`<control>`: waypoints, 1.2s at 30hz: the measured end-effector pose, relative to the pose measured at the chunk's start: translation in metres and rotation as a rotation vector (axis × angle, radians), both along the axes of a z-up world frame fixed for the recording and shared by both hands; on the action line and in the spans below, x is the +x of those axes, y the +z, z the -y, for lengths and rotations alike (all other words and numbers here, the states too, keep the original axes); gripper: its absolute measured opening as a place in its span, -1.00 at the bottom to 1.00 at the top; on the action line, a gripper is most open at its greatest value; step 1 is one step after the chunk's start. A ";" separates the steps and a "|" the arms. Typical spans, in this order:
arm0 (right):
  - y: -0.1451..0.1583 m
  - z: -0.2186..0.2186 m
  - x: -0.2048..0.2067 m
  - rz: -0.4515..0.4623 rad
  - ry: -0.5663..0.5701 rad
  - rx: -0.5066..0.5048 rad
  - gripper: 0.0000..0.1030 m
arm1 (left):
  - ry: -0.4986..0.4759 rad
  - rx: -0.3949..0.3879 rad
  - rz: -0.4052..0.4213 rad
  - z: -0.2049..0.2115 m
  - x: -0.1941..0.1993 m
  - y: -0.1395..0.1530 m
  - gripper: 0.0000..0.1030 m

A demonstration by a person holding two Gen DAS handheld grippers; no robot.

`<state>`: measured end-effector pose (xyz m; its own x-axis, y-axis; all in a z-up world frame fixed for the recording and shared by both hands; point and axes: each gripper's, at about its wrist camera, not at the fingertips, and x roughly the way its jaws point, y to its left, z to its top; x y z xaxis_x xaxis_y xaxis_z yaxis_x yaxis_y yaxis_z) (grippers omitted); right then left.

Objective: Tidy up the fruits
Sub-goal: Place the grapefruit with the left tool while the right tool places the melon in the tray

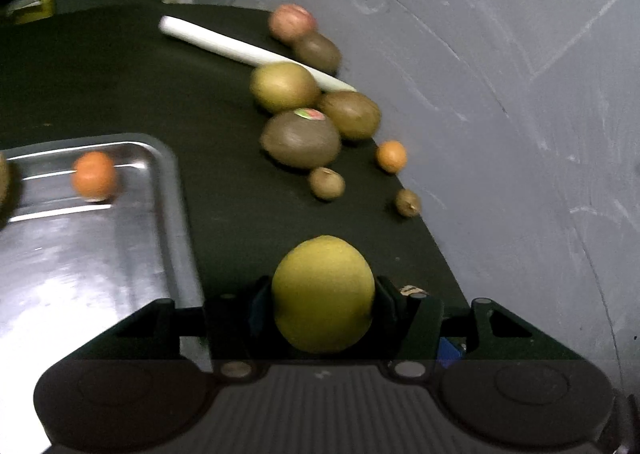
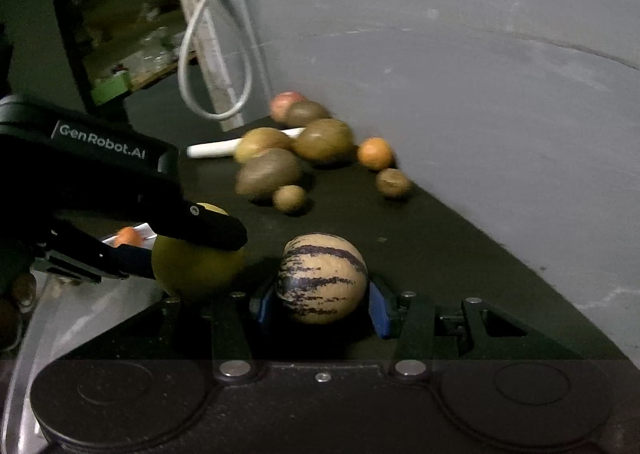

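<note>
My left gripper (image 1: pixel 323 304) is shut on a yellow lemon-like fruit (image 1: pixel 323 294), held just right of the steel tray (image 1: pixel 100 254). In the right wrist view that gripper (image 2: pixel 192 250) and its yellow fruit (image 2: pixel 198 270) show at the left. My right gripper (image 2: pixel 322 294) is shut on a cream fruit with purple stripes (image 2: pixel 322 278). An orange (image 1: pixel 95 176) lies in the tray. A pile of kiwis (image 1: pixel 300 138), a small orange (image 1: pixel 391 156) and a pink apple (image 1: pixel 290 22) lies by the wall.
A white stick-shaped object (image 1: pixel 240 48) lies across the dark tabletop (image 1: pixel 120 74) behind the pile. The grey wall (image 1: pixel 500 94) borders the table on the right. A white cable loop (image 2: pixel 208 66) hangs at the back beside a dark screen (image 2: pixel 120 14).
</note>
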<state>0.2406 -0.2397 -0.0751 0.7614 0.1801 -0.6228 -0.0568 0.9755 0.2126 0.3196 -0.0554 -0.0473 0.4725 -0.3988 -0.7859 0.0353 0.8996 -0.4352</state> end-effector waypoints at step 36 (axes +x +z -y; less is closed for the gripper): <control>-0.005 -0.166 0.058 -0.012 0.480 -0.048 -0.08 | 0.437 0.128 0.034 -0.169 -0.044 -0.021 0.14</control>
<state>0.2991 -0.0740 -0.0796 0.5920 0.4802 -0.6473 -0.5007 0.8485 0.1716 0.2756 0.1140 -0.0680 0.6010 -0.0572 -0.7972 -0.3472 0.8797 -0.3249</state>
